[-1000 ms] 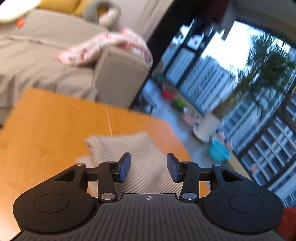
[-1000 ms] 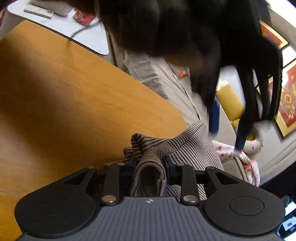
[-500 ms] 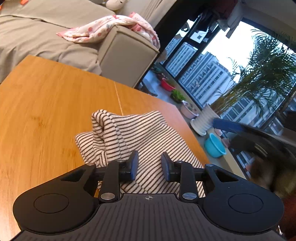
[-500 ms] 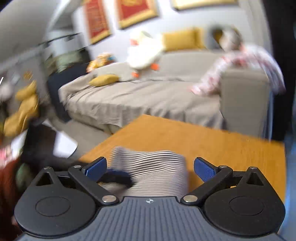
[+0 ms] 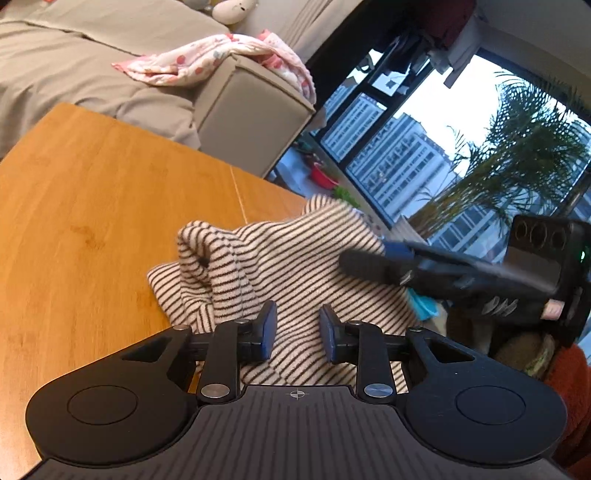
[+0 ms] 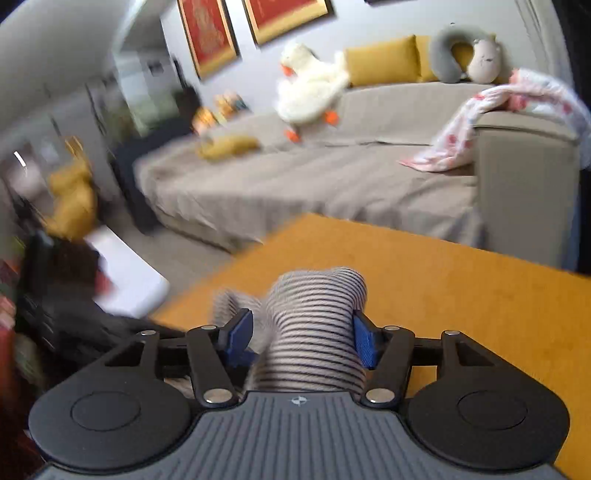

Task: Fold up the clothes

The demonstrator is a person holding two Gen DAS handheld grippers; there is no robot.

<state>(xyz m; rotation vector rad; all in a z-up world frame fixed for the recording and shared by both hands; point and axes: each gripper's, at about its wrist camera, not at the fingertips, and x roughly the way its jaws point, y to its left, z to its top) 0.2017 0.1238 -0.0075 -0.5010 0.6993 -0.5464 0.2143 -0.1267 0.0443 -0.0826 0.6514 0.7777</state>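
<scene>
Two grippers and one striped garment, all over a big wooden table (image 5: pixel 92 206) that fills most of the lower left of the left wrist view. Behind it there's a grey-beige sofa (image 6: pixel 332 177) with a pink patterned blanket (image 5: pixel 221 55) thrown over its armrest, a white plush duck (image 6: pixel 310 88) sitting on the seat, and yellow cushions (image 6: pixel 384 61) along the back. Red framed pictures (image 6: pixel 207 33) hang on the wall above. On the other side a large window (image 5: pixel 424 147) looks out on buildings and a palm.

The striped garment (image 5: pixel 280 266) is bunched up near the table's right edge, cream with thin dark stripes, one rolled fold sticking up on its left side.

The right gripper (image 6: pixel 303 339) comes in from the right in the left wrist view, blurry, its tips at the raised far corner of the cloth. From its own camera a rounded hump of the striped fabric sits between the blue pads (image 6: pixel 364 343). The jaws are fairly wide and the pads look to be right against the hump's sides, but with the blur I honestly can't tell if it's really pinching it.

The left gripper (image 5: pixel 297 330) hangs just over the near part of the garment, jaws apart with a clear gap, nothing between them.
</scene>
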